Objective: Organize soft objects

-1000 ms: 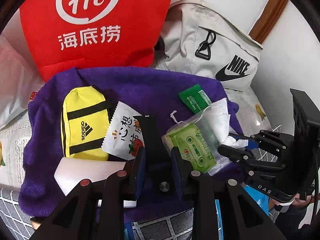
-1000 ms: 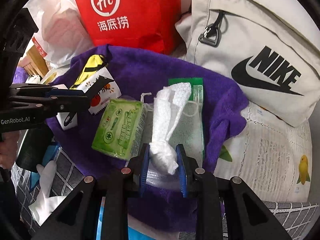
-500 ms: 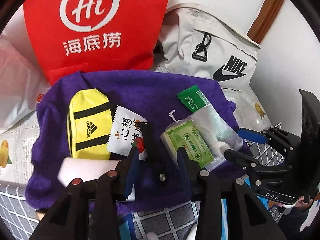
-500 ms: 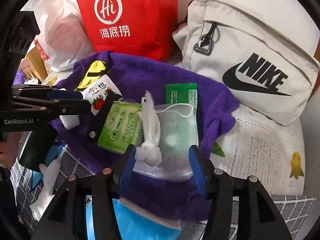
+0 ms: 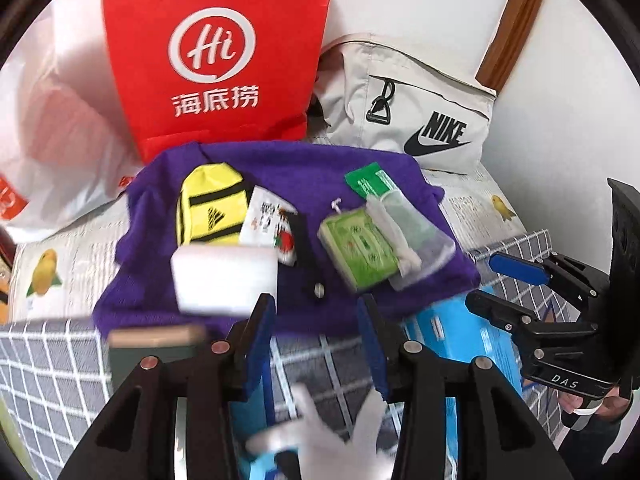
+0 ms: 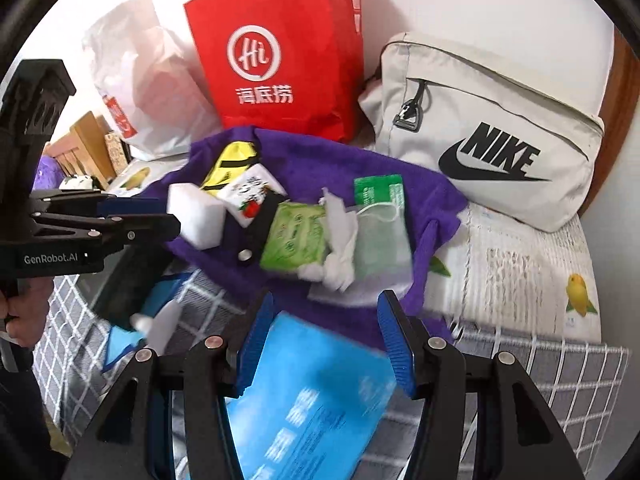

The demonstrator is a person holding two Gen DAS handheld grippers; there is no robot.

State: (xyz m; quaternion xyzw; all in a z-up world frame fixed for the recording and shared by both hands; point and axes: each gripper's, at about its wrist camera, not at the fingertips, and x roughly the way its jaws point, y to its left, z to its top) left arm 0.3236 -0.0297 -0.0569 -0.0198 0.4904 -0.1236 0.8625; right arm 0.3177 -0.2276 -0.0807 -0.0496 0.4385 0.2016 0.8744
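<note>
both grippers pulled back, mesh pouch (image 6: pixel 382 240) released

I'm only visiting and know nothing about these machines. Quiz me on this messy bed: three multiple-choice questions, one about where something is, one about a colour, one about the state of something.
1. Where does the yellow pouch lie?
A. on the purple towel
B. inside the red bag
C. on the grey Nike bag

2. What colour is the wipes pack beside the crumpled tissue?
A. orange
B. green
C. black

3. How is the right gripper?
A. shut on the tissue
B. shut on the towel
C. open, holding nothing

Answers: 1 A, the pouch rests on the towel's far left part, in front of the red bag. 2 B, its wrapper is light green. 3 C, the blue pads stand well apart with only bedding and a blue packet seen behind them; its jaws have just been opening.
</note>
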